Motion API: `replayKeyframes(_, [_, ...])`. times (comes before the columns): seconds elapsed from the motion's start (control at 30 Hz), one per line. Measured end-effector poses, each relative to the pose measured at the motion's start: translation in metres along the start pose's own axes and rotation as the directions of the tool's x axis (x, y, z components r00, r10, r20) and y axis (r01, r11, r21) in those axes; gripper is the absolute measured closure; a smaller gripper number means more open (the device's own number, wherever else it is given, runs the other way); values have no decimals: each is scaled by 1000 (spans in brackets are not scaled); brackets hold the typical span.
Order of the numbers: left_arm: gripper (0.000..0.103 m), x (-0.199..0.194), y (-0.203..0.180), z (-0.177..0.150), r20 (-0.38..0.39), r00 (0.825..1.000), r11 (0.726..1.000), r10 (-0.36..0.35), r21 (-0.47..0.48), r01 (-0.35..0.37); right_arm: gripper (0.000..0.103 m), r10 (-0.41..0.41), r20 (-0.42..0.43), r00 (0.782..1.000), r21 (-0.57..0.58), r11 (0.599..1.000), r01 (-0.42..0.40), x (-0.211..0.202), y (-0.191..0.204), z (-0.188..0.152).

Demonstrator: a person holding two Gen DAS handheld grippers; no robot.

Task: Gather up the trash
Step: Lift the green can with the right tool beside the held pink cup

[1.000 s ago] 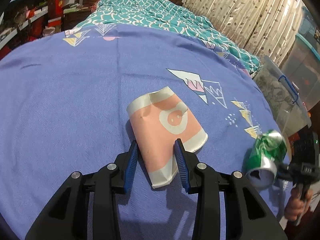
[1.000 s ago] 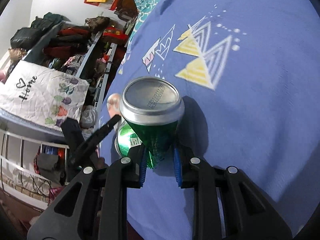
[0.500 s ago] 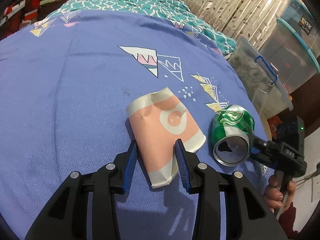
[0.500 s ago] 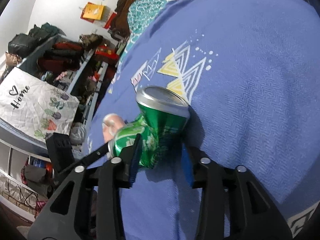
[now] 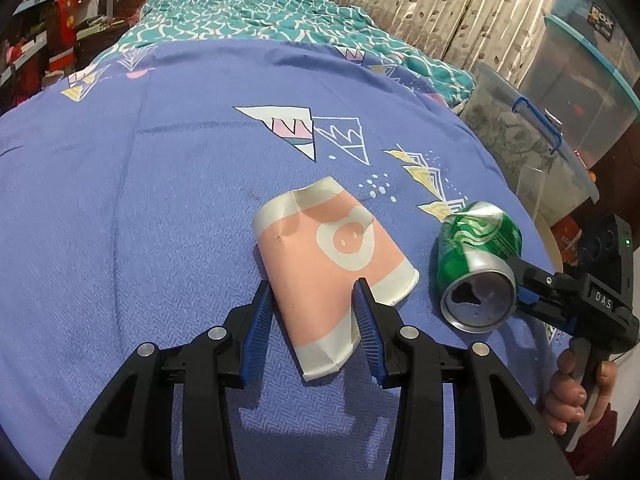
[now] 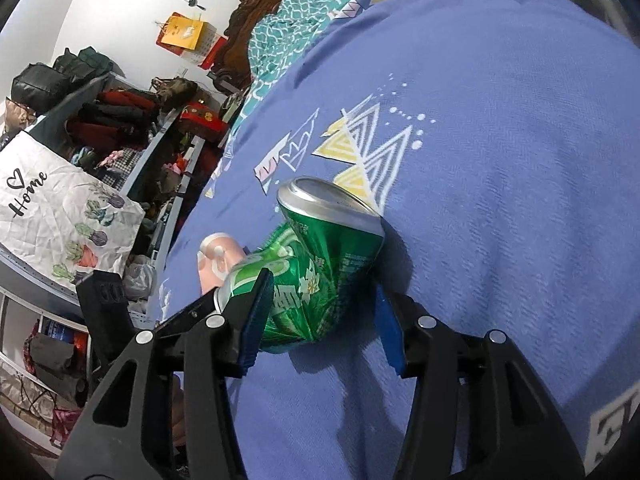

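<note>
Left wrist: left claw (image 5: 316, 316) apart, straddling the flattened paper cup (image 5: 332, 264) on the bed (image 5: 120, 220); thin, could slip under pads. Right wrist: right claw (image 6: 324, 312), jaws just opened, crushed green can (image 6: 316, 268) between, near the bed's edge; could roll off.

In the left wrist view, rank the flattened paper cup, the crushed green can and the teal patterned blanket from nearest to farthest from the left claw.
1. Flattened paper cup: lying between the fingers of the left claw.
2. Crushed green can: to the right, on the blue bedsheet.
3. Teal patterned blanket: far end of the bed, at the top.
</note>
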State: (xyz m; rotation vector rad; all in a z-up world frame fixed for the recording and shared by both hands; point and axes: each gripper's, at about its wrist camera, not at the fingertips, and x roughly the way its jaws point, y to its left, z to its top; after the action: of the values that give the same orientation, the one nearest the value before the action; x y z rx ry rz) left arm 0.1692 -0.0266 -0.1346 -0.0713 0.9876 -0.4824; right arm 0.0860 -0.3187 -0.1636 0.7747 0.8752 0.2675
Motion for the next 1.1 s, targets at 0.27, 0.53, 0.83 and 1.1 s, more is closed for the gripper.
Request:
replayKeyframes(0.27, [61,0,1,0,8,1000,1000,-7,8,7,47,-15,14,1000,12,1000,14,-6,5,-12])
replayKeyframes(0.53, [62,-1,3,-2,11,1000,1000,-14,8,14,43,-22,27,999,2,1000,22,7,15,-4])
replayKeyframes(0.83, [61,-2,5,-1,12,999,1000,-31,0,31,39,-28,38,999,22,999,27,-1,10,-5])
replayKeyframes(1.1, [60,-2,6,0,11,999,999,-42,-9,42,38,-33,46,998,94,995,29,-36,-8,-31])
